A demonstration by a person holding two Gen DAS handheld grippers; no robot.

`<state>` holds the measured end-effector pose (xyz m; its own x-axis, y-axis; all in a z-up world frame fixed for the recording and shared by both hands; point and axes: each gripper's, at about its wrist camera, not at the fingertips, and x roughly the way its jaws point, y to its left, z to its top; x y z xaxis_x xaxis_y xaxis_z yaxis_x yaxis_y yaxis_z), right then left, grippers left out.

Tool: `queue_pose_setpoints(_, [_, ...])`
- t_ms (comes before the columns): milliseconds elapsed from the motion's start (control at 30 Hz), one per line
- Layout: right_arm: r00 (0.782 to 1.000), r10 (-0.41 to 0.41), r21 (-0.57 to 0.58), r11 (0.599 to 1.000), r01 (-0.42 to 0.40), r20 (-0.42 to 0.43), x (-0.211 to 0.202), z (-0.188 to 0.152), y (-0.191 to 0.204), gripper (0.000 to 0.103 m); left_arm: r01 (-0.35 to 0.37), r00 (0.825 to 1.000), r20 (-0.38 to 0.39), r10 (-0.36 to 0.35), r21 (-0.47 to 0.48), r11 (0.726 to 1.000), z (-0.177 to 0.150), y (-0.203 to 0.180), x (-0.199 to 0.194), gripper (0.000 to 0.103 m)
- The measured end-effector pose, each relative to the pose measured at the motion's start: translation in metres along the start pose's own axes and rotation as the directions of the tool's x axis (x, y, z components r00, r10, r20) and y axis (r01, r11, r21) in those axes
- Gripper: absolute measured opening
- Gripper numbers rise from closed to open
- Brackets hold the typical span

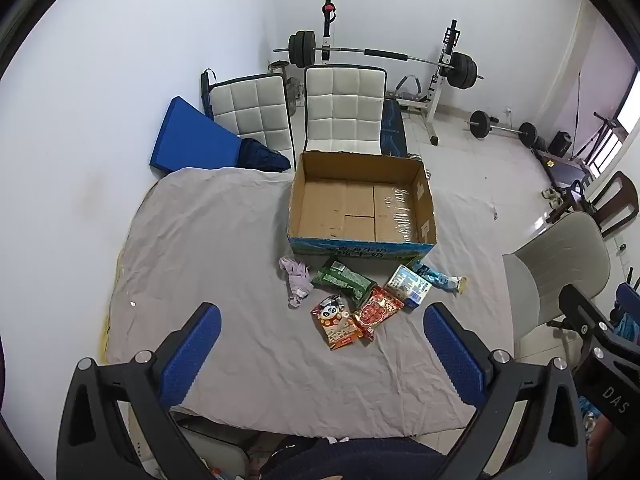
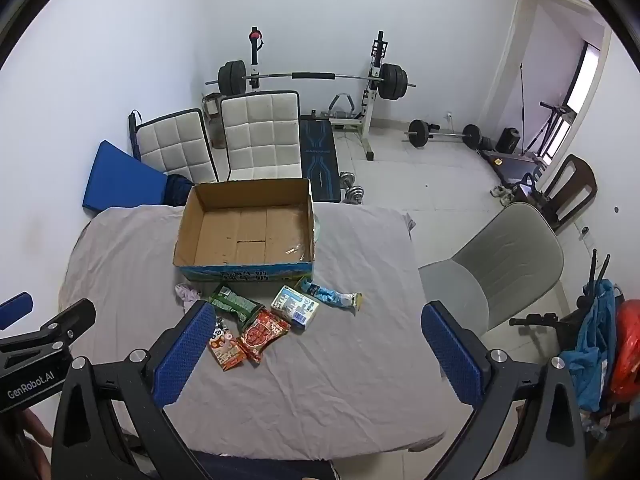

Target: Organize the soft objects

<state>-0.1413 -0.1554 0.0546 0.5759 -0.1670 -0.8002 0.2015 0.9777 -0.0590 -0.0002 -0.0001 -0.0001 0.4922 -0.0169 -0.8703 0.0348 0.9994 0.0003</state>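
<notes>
An open, empty cardboard box stands on the grey-sheeted table. In front of it lie a crumpled lilac cloth, a green snack bag, a panda snack bag, a red snack bag, a small white-blue carton and a light-blue wrapper. My left gripper is open and empty above the near table edge. My right gripper is open and empty beside it.
Two white padded chairs stand behind the table, with a blue mat at the left. A grey chair stands right of the table. Barbell rack and weights line the far wall.
</notes>
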Motion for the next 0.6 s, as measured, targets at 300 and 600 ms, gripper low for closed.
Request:
queue_pose_setpoints(300, [1.000,-0.013,-0.008,1.000,0.013,0.005,-0.0007,0.0000,-0.0001,0.103,0.009,1.000,-0.013,-0.009,-0.002,1.000,0.0056,-0.0023,-0.0044,0.103])
queue_pose_setpoints(600, [1.000,-0.009,-0.005,1.000,0.009,-0.001,0.0010,0.0006,-0.0003,0.103,0.013,1.000,-0.016,-0.014,-0.010,1.000,-0.0024,0.0032,0.0035,0.103])
